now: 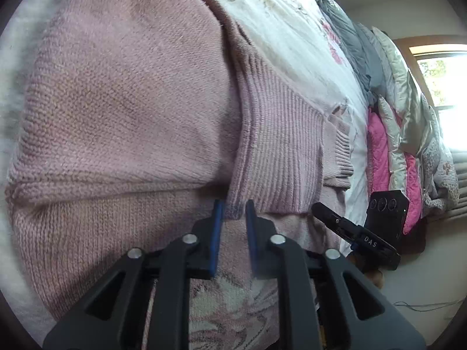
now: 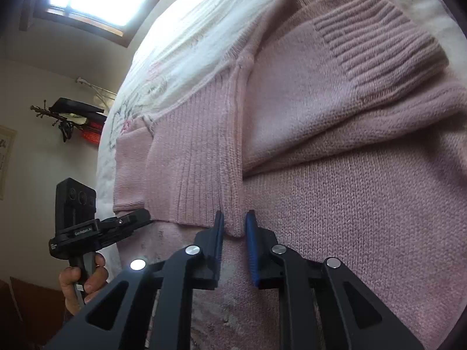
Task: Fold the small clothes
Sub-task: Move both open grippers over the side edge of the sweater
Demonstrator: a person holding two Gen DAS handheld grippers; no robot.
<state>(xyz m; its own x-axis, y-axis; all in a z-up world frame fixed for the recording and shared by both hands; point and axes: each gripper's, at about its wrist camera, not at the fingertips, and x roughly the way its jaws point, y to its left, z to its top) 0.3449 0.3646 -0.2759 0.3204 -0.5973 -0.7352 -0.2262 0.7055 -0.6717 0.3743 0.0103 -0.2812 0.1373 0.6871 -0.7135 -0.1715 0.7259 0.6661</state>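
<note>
That pink knit sweater (image 1: 122,102) is soft, floppy and a bit stretchy, so it'll sag and drag wherever you don't support it, though it looks light and grippy enough that it shouldn't slip. It's lying partly folded on the bed (image 1: 292,35), near the bed's edge closest to you, with a sleeve laid across the body. The ribbed hem (image 2: 192,169) is your best handle, since it's thicker and holds its shape. Your left gripper (image 1: 235,213) is only narrowly open, its blue pads straddling the hem's edge, touching but not clearly clamped. Your right gripper (image 2: 235,223) is the same story: a narrow gap with a fold of hem poking in between.
</note>
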